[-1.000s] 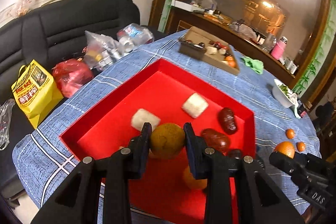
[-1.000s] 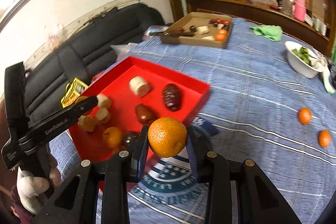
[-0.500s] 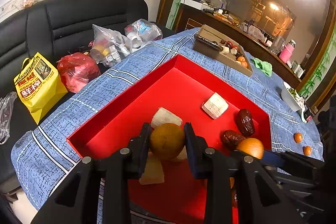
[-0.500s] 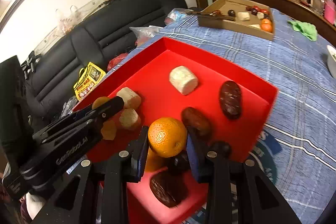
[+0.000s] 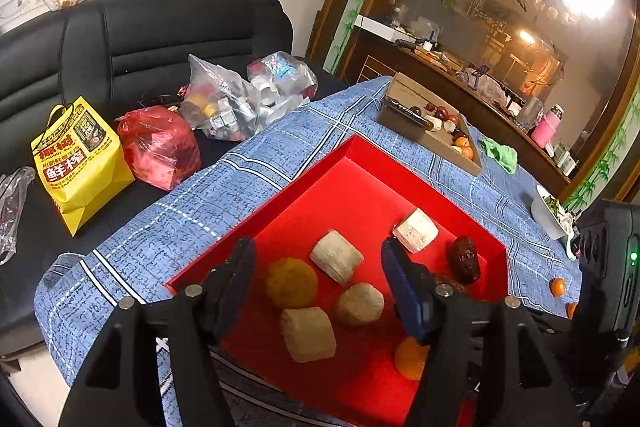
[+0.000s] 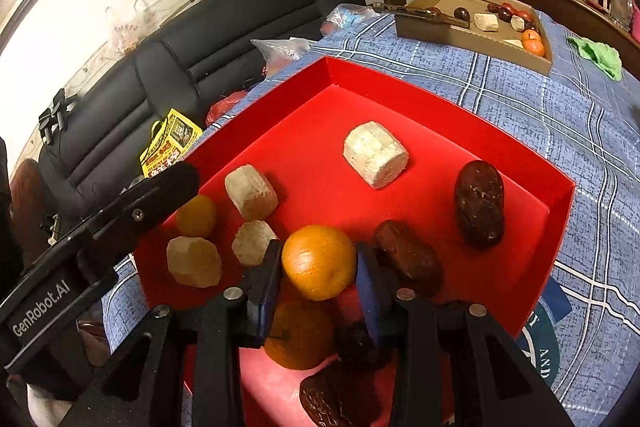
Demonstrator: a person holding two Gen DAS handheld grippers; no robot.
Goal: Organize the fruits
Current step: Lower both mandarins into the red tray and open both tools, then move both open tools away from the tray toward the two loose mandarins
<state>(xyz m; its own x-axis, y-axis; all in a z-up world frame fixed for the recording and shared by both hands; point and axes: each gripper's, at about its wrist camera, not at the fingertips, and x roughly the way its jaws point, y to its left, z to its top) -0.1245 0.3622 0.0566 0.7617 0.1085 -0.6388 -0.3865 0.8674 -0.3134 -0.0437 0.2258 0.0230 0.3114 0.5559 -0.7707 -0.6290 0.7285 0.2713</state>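
A blue plaid tabletop [image 5: 256, 179] carries a red tray [image 5: 352, 195] near its front edge, with a brown cardboard box [image 6: 476, 27] of mixed fruit at the far side and a black sofa [image 5: 160, 35] beyond on the left. Inside the tray, the left gripper [image 5: 318, 285] hangs over the near left corner, its fingers [image 5: 236, 279] standing well apart after just opening. The dull yellow-brown orange [image 5: 292, 283] lies on the tray floor between them, nearer the left finger and touched by neither; pale beige chunks [image 5: 336, 257] lie around it, toward the right finger.

The right gripper [image 6: 318, 279], at the tray's near edge, has its fingers [image 6: 266, 283] just beside a bright orange [image 6: 318, 261]. Those fingers have also been easing apart; the left one meets the fruit's skin, while a thin gap seems to show at the right one, so whether the fruit is still pinched cannot be told. A second orange [image 6: 298, 335] sits directly below it, close to the camera. Dark red-brown dates [image 6: 478, 205] lie to the right inside the tray, and one white chunk [image 6: 376, 153] sits alone toward the far wall.
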